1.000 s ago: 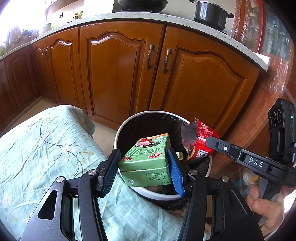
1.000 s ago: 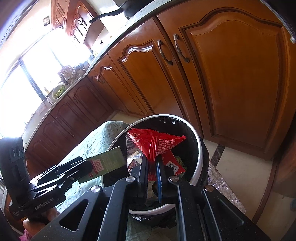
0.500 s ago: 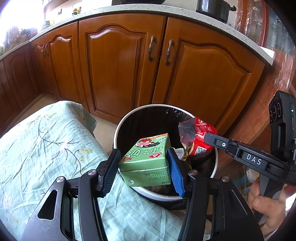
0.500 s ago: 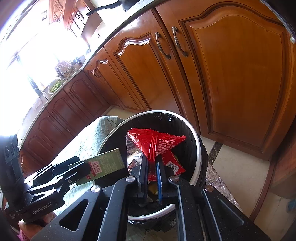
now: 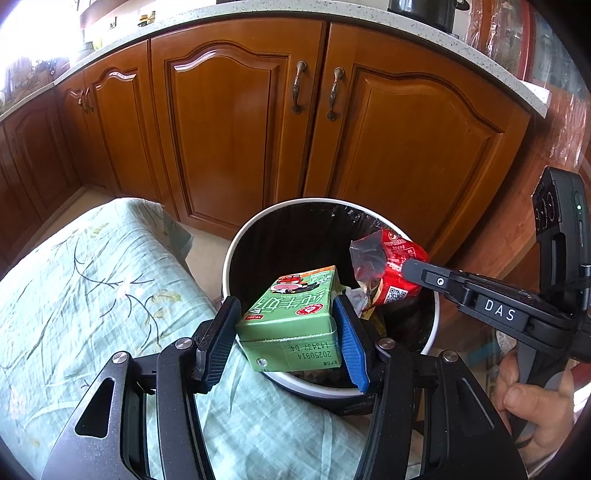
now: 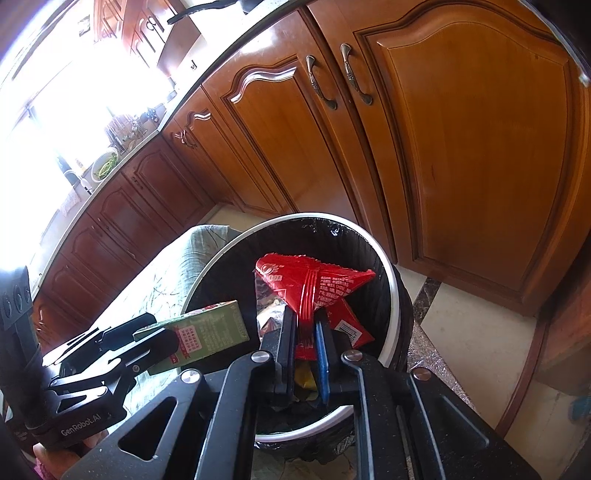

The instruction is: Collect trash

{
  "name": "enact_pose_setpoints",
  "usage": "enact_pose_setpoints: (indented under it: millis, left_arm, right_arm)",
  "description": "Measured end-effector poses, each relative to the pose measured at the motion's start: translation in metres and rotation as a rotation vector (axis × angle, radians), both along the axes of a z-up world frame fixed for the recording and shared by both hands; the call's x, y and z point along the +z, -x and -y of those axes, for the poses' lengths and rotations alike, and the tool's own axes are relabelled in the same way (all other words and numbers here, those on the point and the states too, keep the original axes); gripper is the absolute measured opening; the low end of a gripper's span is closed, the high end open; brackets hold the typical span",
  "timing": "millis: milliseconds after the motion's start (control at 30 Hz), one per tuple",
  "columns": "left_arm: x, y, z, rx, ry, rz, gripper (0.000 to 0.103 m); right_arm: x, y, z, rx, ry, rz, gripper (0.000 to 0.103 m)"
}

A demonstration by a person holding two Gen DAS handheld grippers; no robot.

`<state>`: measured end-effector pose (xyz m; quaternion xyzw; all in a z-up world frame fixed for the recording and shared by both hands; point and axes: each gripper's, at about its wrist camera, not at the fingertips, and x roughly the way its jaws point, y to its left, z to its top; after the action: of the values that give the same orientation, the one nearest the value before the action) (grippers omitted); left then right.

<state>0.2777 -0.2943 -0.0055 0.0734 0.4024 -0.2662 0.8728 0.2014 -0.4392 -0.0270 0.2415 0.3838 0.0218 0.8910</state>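
My left gripper [image 5: 286,314] is shut on a green drink carton [image 5: 291,317] and holds it over the near rim of the white bin with a black liner [image 5: 258,229]. My right gripper [image 6: 304,325] is shut on a red snack wrapper [image 6: 314,284] and holds it above the bin's opening [image 6: 384,258]. In the left wrist view the red wrapper [image 5: 388,269] hangs from the right gripper's finger over the bin's right side. In the right wrist view the carton [image 6: 207,332] is left of the wrapper. Some trash lies inside the bin.
Brown wooden kitchen cabinets [image 5: 236,122] stand close behind the bin. A surface with a pale green floral cloth [image 5: 74,295] lies left of the bin. A pot [image 5: 421,9] sits on the counter above. Tiled floor [image 6: 454,317] shows to the right.
Both grippers have moved a little further over the bin and lower, still holding the carton and the wrapper. Neither has let go.
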Motion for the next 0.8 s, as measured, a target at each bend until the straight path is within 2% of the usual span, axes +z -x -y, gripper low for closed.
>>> enact_pose_setpoints:
  millis: [67, 100, 133, 200, 333, 400, 467, 533, 633, 800]
  left_arm:
    - [0.0, -0.001, 0.001, -0.003, 0.002, -0.008, 0.052]
    - [0.0, -0.001, 0.002, -0.005, 0.001, -0.011, 0.052]
    - [-0.001, -0.001, 0.001, -0.005, -0.001, -0.015, 0.052]
    - [0.0, -0.001, 0.0, -0.001, 0.004, -0.03, 0.055]
    - [0.003, 0.002, -0.007, 0.011, 0.019, -0.032, 0.066]
    - [0.006, 0.005, -0.013, 0.018, 0.034, -0.029, 0.066]
    - [0.01, 0.008, -0.021, 0.025, 0.049, -0.025, 0.067]
    - [0.013, 0.013, -0.031, 0.037, 0.065, -0.016, 0.071]
    - [0.015, 0.025, -0.052, 0.071, 0.105, -0.015, 0.074]
    - [0.008, 0.05, -0.087, 0.122, 0.163, -0.041, 0.077]
  right_arm:
    - [0.0, -0.001, -0.001, 0.006, 0.001, 0.0, 0.014]
    - [0.001, 0.0, -0.001, 0.005, -0.002, 0.0, 0.022]
    - [0.001, 0.0, 0.0, 0.003, -0.007, 0.002, 0.036]
    - [0.004, 0.004, 0.0, -0.004, -0.01, 0.015, 0.045]
    - [0.008, 0.012, 0.001, -0.02, -0.02, 0.037, 0.048]
    - [0.012, 0.017, 0.0, -0.026, -0.022, 0.051, 0.053]
    - [0.015, 0.025, -0.002, -0.035, -0.029, 0.069, 0.063]
    - [0.017, 0.036, -0.005, -0.047, -0.047, 0.095, 0.079]
    - [0.018, 0.053, -0.013, -0.064, -0.063, 0.122, 0.085]
    - [0.019, 0.08, -0.038, -0.067, -0.082, 0.147, 0.091]
